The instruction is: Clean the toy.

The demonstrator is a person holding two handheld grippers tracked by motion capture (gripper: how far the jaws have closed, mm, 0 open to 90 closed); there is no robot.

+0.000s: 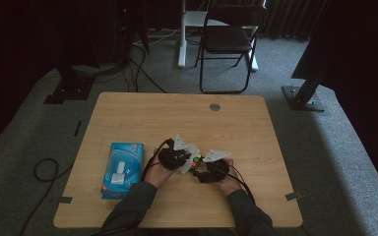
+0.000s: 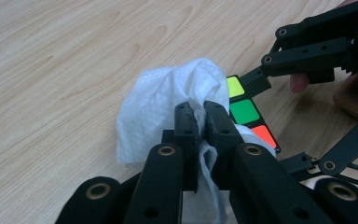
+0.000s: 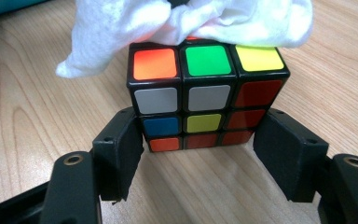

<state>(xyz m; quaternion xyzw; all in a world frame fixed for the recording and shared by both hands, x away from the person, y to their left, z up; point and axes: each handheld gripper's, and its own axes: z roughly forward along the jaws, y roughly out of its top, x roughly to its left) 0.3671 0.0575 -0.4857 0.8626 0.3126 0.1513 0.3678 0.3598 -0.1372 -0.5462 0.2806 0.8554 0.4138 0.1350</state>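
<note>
Your left gripper [image 2: 200,116] pinches wipe [image 2: 168,102] atop cube [image 3: 205,93]; your right gripper [image 3: 198,154] clamps cube's lower sides.

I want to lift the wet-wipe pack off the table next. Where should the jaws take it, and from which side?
Probably across its two long sides, near the middle, coming straight down. The pack lies flat on the table, left of the left gripper, long and fairly narrow, so the short span likely suits the jaws. Its top looks soft with a white flap; avoid pinching there.
</note>
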